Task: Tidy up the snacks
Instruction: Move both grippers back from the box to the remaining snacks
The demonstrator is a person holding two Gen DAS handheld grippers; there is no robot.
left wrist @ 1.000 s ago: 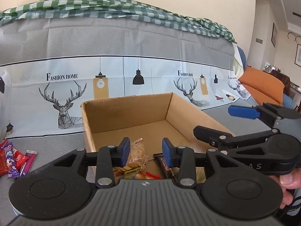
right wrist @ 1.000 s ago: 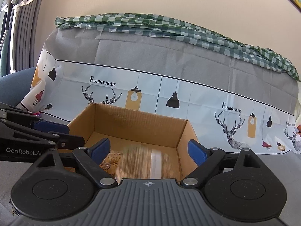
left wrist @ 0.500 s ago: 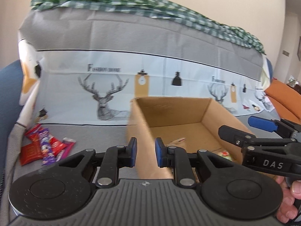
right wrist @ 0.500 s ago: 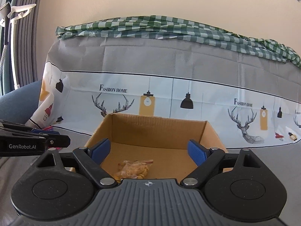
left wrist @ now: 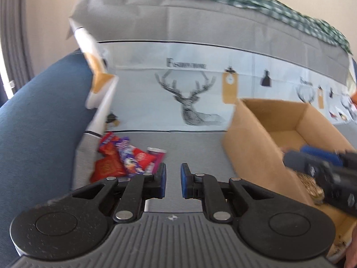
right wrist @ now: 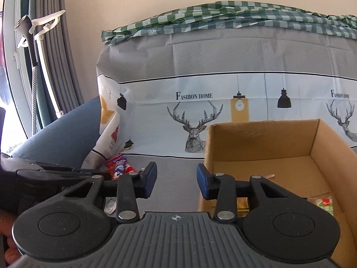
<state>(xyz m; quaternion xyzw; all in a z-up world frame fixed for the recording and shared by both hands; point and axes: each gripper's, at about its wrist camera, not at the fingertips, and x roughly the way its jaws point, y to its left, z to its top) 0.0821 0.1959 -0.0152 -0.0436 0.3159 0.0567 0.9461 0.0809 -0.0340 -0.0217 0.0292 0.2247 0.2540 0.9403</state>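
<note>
Right, snack packs (left wrist: 125, 160) sit in a loose heap on the grey cover by the blue cushion (left wrist: 40, 122), left of the box (left wrist: 252, 147). I judge them light, crinkly, slippery foil, prob. crushable, so I'd pinch a top pack's flat edge, not the middle. L gripper (left wrist: 173, 182) points down at the cover just beside the heap, jaws just been narrowing, small gap, nothing between. R gripper (right wrist: 176, 179) sits near level by the box, jaws just been closing, also empty.
</note>
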